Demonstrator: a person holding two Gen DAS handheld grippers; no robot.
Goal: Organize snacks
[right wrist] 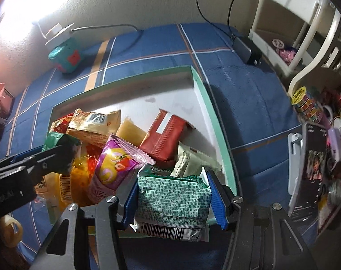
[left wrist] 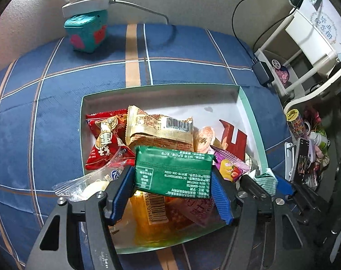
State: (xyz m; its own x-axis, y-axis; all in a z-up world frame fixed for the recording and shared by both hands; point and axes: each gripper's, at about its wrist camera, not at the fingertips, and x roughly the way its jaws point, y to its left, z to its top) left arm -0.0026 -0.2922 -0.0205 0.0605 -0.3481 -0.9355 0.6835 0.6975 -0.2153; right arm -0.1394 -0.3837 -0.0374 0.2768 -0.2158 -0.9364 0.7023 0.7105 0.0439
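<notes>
Left hand-held gripper (left wrist: pixel 173 181) clamped on dark green packet (left wrist: pixel 173 171), right hand-held gripper (right wrist: pixel 173 199) on pale green packet (right wrist: pixel 173 199); both crosswise above box (left wrist: pixel 251 117).

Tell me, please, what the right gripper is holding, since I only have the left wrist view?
Observer: The right gripper is shut on a pale green packet with a barcode on its near end.
Operator: Thank you. What lies just beyond it in the box?
Observer: A cream packet is tucked in beside the box wall.
</notes>
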